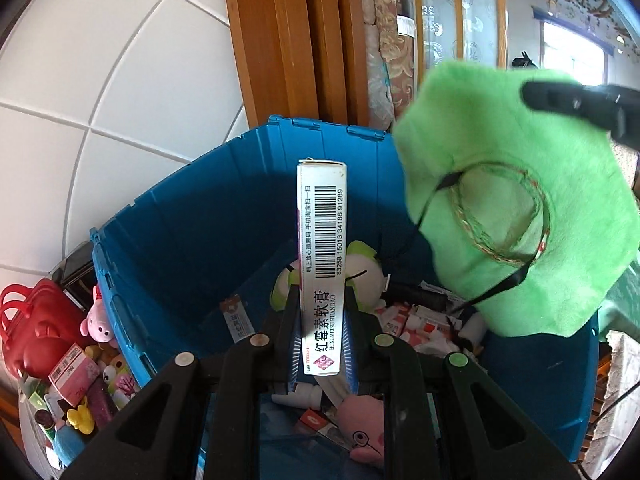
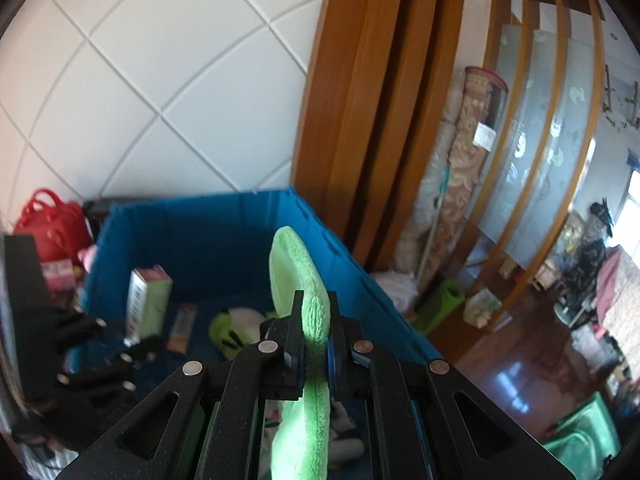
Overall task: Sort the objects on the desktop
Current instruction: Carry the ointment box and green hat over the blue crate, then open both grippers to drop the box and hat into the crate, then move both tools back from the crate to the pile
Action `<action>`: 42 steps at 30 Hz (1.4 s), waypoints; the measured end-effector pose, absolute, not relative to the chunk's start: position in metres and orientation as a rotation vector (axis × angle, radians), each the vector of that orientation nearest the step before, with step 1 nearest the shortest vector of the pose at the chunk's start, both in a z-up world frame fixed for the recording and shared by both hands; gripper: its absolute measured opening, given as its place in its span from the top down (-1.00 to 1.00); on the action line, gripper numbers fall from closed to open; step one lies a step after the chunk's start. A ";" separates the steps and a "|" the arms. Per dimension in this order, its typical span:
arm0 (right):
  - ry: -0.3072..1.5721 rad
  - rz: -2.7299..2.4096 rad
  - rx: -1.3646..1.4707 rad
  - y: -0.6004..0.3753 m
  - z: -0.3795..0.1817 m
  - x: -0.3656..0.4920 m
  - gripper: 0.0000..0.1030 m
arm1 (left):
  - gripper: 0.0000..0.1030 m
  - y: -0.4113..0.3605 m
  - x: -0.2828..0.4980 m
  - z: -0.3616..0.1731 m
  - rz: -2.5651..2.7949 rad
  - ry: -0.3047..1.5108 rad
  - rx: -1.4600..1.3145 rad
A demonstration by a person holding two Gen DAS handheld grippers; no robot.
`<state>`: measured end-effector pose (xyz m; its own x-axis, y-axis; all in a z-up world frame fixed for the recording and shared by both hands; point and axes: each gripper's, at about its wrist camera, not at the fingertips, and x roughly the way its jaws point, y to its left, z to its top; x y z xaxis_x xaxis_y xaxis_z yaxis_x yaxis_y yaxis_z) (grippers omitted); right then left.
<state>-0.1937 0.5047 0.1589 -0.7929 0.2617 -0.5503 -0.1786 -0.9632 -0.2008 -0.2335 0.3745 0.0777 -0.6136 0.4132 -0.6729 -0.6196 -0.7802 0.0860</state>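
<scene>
My left gripper (image 1: 322,300) is shut on a long white ointment box (image 1: 322,240) with a barcode, held upright over the blue bin (image 1: 168,232). My right gripper (image 2: 314,312) is shut on a flat green plush piece (image 2: 308,292), held edge-on over the same bin (image 2: 200,232). In the left wrist view the green plush (image 1: 520,208) hangs at the right with a stitched ring and black strap, the right gripper's finger (image 1: 576,104) on its top. In the right wrist view the left gripper (image 2: 138,344) shows at the left with the box (image 2: 146,300).
The bin holds a green-white plush (image 1: 360,276), a pink plush (image 1: 364,436), small boxes and bottles. Left of the bin lie a red bag (image 1: 36,328), a pink toy (image 1: 96,320) and clutter. Tiled wall and wooden door frame (image 1: 280,40) stand behind.
</scene>
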 end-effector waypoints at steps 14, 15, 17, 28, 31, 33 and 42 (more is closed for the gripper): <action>-0.272 2.636 -1.057 0.523 0.106 -0.198 -0.75 | -0.50 0.380 -0.213 0.077 2.386 0.444 -0.866; -0.266 2.637 -1.062 0.524 0.105 -0.198 -0.81 | -0.50 0.380 -0.212 0.077 2.390 0.443 -0.868; -0.261 2.637 -1.065 0.524 0.103 -0.195 -0.91 | -0.50 0.378 -0.211 0.076 2.395 0.438 -0.871; -0.278 2.680 -1.056 0.496 0.104 -0.180 -0.99 | -0.50 0.336 -0.194 0.086 2.474 0.353 -0.835; -0.237 2.748 -1.040 0.473 0.110 -0.167 -0.99 | -0.51 0.309 -0.187 0.091 2.536 0.321 -0.797; -0.227 2.781 -1.021 0.457 0.114 -0.159 -0.99 | -0.51 0.288 -0.184 0.093 2.561 0.289 -0.784; -0.162 2.923 -0.935 0.373 0.129 -0.137 -1.00 | -0.51 0.165 -0.177 0.082 2.753 0.261 -0.798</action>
<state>-0.1370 0.3732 0.1287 -0.8128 0.0973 -0.5743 -0.0332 -0.9921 -0.1212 -0.1771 0.1653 0.0820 -0.8146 0.1993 -0.5447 -0.2981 -0.9494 0.0985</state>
